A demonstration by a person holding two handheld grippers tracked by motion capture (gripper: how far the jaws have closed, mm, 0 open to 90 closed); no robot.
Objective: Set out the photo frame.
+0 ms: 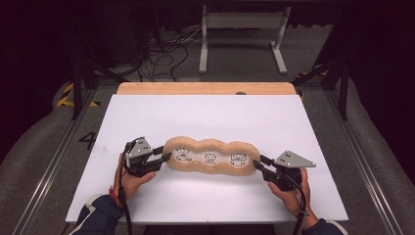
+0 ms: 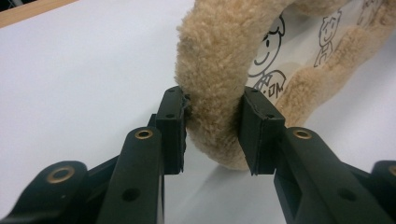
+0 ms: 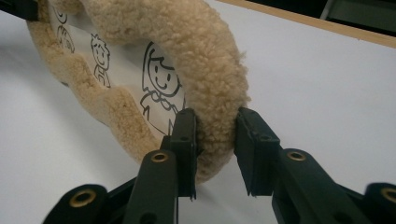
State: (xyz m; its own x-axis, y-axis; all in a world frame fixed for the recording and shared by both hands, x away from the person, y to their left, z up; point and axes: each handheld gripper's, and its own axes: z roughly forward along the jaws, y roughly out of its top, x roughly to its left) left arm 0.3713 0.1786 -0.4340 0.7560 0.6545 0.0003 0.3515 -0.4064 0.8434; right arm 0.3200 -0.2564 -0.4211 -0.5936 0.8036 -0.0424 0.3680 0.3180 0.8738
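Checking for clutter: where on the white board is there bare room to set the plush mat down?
Bare: the board between mat and wooden edge, and the front strip between the hands. Crowded only at the mat's ends, where left gripper and right gripper clamp its rim.

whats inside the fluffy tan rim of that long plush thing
Inside the long tan fleece-rimmed plush mat lies a white panel with three black cartoon figures. The white table beneath it is covered there.

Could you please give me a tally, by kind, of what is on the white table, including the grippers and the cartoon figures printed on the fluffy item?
Fluffy tan-rimmed cushion: 1
Cartoon figures printed on it: 3
Grippers, left gripper and right gripper, each clamped on one end of the rim: 2
Total: 6
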